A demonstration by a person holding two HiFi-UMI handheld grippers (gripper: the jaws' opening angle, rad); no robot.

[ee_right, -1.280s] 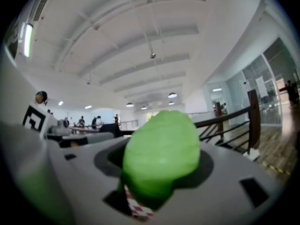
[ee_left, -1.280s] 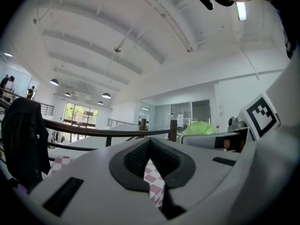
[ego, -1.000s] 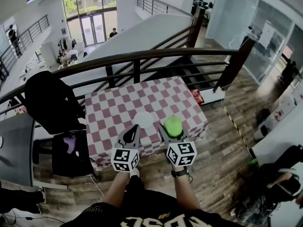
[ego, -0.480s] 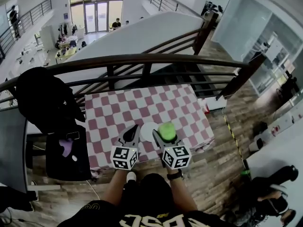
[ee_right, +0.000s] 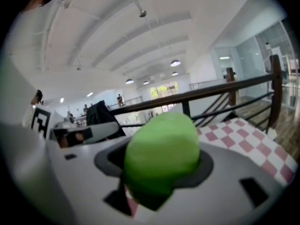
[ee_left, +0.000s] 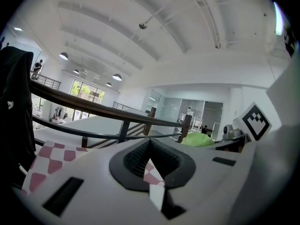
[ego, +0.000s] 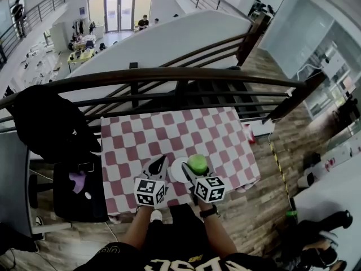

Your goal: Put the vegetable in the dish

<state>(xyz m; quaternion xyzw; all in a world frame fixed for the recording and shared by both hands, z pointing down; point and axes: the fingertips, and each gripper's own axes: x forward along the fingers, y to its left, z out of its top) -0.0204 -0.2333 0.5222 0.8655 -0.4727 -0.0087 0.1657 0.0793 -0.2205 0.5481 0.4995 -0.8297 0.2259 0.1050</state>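
Observation:
A round green vegetable (ego: pixel 197 163) (ee_right: pixel 161 153) is clamped between the jaws of my right gripper (ego: pixel 196 168), which is shut on it. It hangs over the right part of a white dish (ego: pixel 177 169) on the checked table (ego: pixel 169 134), near its front edge. My left gripper (ego: pixel 157 166) is just left of the dish, shut, with nothing in it; in the left gripper view its jaws (ee_left: pixel 150 159) meet in a point. That view also catches the green vegetable (ee_left: pixel 202 140) off to the right.
A dark metal railing (ego: pixel 169 78) runs behind the table, with a drop to a lower floor beyond. A black chair (ego: pixel 79 185) with a dark coat over it stands left of the table. Wooden floor lies to the right and in front.
The right gripper with the green vegetable has moved left, from beside the dish to over its right part. The head camera has shifted, so the table sits further back in the picture.

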